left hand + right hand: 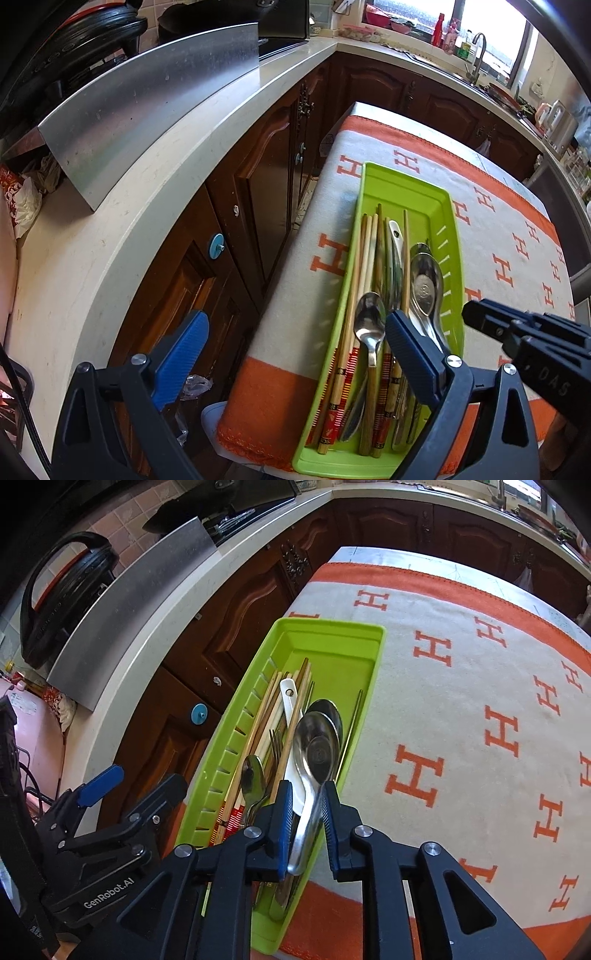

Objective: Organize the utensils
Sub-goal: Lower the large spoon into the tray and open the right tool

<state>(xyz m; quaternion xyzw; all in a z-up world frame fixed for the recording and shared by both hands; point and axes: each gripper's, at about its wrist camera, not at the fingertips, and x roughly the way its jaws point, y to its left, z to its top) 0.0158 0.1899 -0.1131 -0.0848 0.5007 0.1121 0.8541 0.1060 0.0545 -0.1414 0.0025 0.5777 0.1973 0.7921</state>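
Steel spoon (314, 760) — handle between right gripper (306, 812) fingers.

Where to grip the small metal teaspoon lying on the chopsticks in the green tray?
Grip the small metal teaspoon at its neck, just below the bowl, coming from above with jaws across the handle. It lies bowl up on the chopsticks in the green tray, so the neck is raised and exposed; its lower handle is buried among other cutlery.
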